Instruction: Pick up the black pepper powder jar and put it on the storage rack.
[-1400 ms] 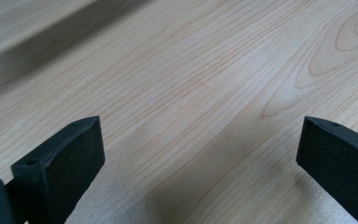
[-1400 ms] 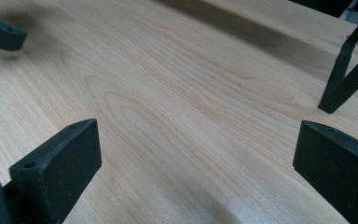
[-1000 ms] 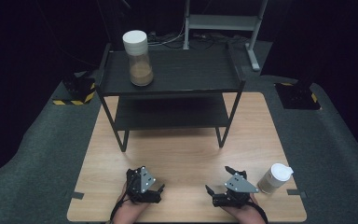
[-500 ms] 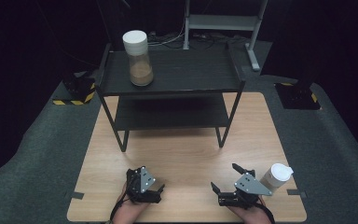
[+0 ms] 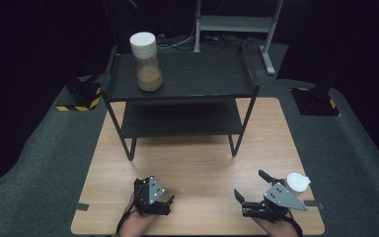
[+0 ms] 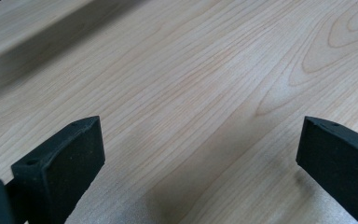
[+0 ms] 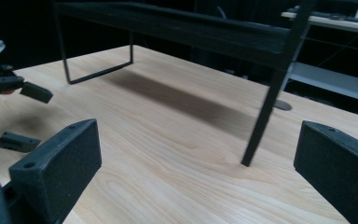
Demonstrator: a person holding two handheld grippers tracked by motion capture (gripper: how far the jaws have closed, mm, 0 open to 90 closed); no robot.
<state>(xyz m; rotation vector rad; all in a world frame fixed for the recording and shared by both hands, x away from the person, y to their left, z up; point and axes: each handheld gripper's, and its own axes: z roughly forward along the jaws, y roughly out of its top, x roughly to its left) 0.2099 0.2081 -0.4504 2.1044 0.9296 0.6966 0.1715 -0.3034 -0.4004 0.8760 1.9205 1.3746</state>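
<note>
The right hand-held gripper (image 5: pixel 249 187) sits released at the bench's (image 5: pixel 197 163) near edge, jaws spread wide around bare wood, just left of the small white-lidded cup (image 5: pixel 297 182). That cup stands upright near the bench's near right corner, not gripped; the gripper's grey plate hides its lower part, so its contents cannot be made out. The left hand-held gripper (image 5: pixel 168 205) rests well left of the cup, also released, its 2 matte black jaws apart over pale, wavy-grained wood; its own view is cut off by the jaws at both lower corners. Beyond the cup, at the bench's far side, stands a black 2-tier shelf rack (image 5: pixel 180 94) on thin legs. On its top tier, far left of the cup, a clear jar (image 5: pixel 146 60) with a white lid holds a tan powdery fill.
</note>
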